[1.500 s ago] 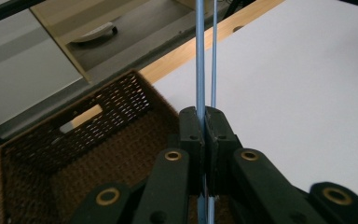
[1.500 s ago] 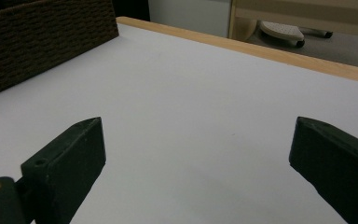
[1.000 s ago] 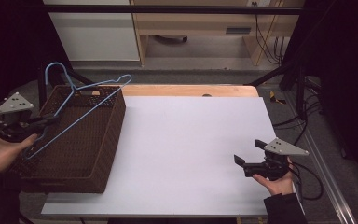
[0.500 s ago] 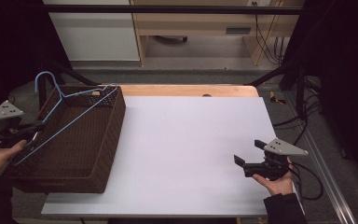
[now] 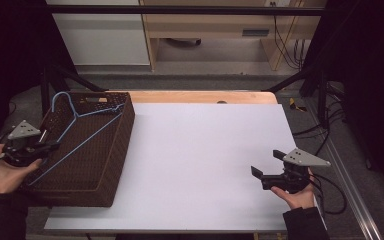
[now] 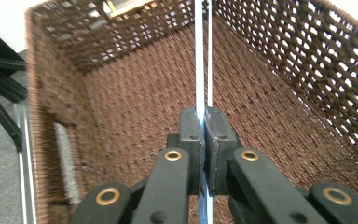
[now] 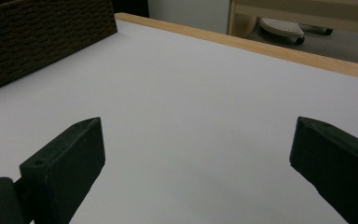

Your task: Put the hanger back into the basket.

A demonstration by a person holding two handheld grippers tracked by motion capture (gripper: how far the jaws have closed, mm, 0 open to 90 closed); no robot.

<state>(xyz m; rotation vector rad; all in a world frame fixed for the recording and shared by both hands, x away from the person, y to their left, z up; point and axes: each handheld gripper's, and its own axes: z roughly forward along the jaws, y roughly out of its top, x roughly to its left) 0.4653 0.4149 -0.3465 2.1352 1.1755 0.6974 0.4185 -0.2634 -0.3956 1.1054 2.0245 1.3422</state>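
The person's left gripper (image 5: 50, 146) is sitting at the left rim of the brown wicker basket (image 5: 107, 170), its jaws pinching the thin wire of a blue clothes hanger (image 5: 80, 132). The hanger is lying tilted across the basket's open top, its hook (image 5: 62, 96) sticking up over the far left corner. In the left gripper view the wire (image 6: 200, 70) is running straight out between the clamped pads. The right gripper (image 5: 256, 176) is resting low over the white table (image 5: 200, 150), well apart from the basket, with its jaws standing wide apart and holding nothing.
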